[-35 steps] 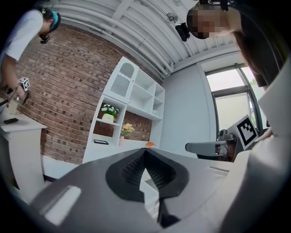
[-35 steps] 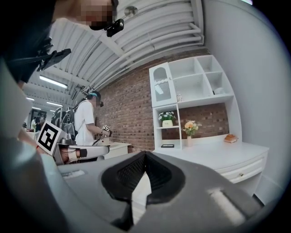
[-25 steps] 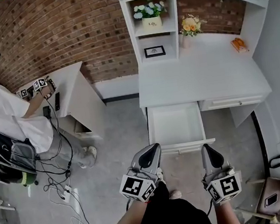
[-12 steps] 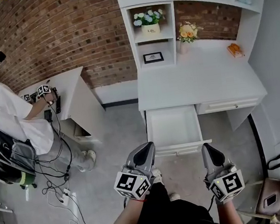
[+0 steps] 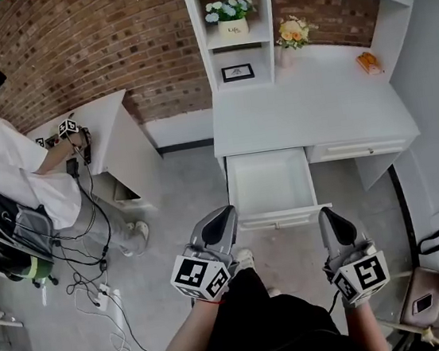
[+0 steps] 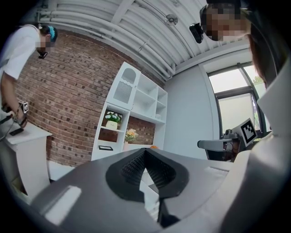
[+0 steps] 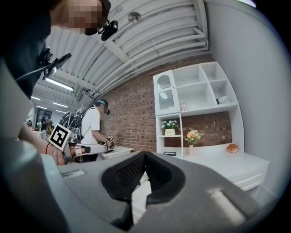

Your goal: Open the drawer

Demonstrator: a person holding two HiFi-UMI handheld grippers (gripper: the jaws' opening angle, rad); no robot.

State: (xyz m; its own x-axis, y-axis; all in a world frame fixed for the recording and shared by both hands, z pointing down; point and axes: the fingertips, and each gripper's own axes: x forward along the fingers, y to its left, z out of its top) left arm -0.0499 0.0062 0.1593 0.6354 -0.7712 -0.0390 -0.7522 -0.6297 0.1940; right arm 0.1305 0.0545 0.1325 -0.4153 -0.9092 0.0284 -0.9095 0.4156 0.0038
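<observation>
The white desk (image 5: 308, 119) has its left drawer (image 5: 271, 190) pulled out; the inside shows bare and white. A second drawer (image 5: 360, 149) to its right sits flush in the desk front. My left gripper (image 5: 224, 220) is held level in front of the pulled-out drawer, a short way from its front panel, jaws shut on nothing. My right gripper (image 5: 331, 222) is level too, apart from the drawer and to its right, jaws shut and empty. In the left gripper view the left gripper (image 6: 145, 157) has its tips meeting; in the right gripper view the right gripper (image 7: 144, 159) does too.
White shelving (image 5: 235, 36) with a flower pot (image 5: 231, 14), a framed picture (image 5: 237, 73) and a vase of flowers (image 5: 294, 38) stands on the desk. A person (image 5: 19, 177) works at a small white table (image 5: 106, 137) on the left. Cables (image 5: 97, 283) lie on the floor.
Both grippers stay about where they were. The desk and drawer sit slightly differently in the frame as the head view has shifted.
</observation>
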